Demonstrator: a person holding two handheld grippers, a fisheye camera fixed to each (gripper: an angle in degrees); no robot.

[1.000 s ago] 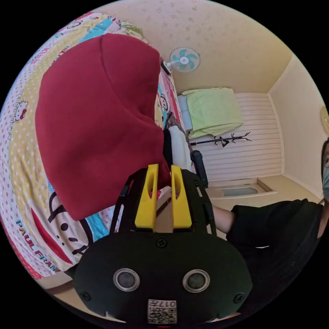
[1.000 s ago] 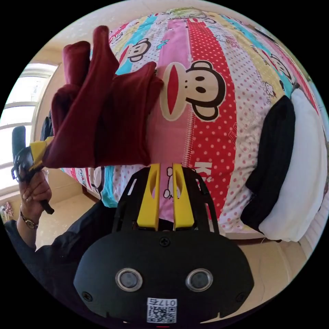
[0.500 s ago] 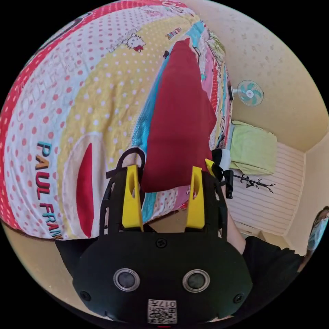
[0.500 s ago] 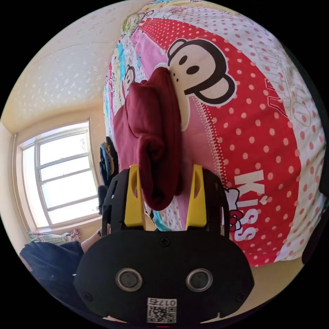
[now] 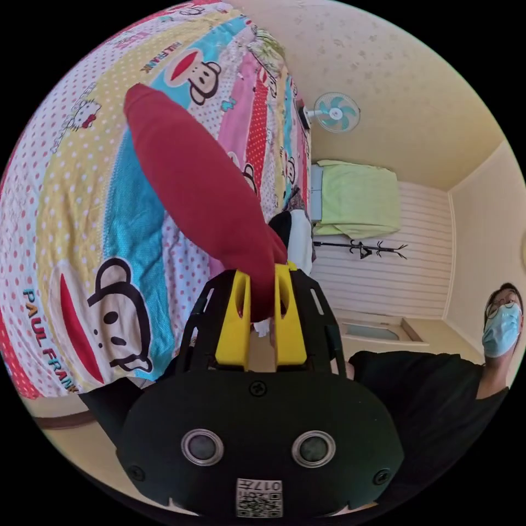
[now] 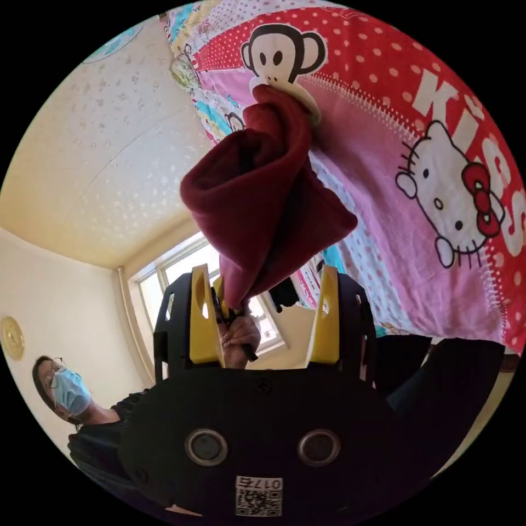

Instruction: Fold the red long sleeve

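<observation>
The left gripper (image 5: 262,298) pinches the bunched dark-red soft long-sleeve garment (image 5: 203,186) by one end, lifting it over the cartoon-print patchwork bedspread (image 5: 82,219), probably for repositioning. The right gripper (image 6: 264,323) gapes empty near the cloth.

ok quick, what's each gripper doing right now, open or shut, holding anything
Left gripper: shut on the dark red fabric long sleeve garment.
Right gripper: open, jaws wide apart, gripping nothing; the red garment hangs between them.

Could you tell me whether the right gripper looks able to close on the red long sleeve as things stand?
Probably yes: the right gripper is open, and the red long sleeve hangs between its jaws with nothing in the way.
</observation>
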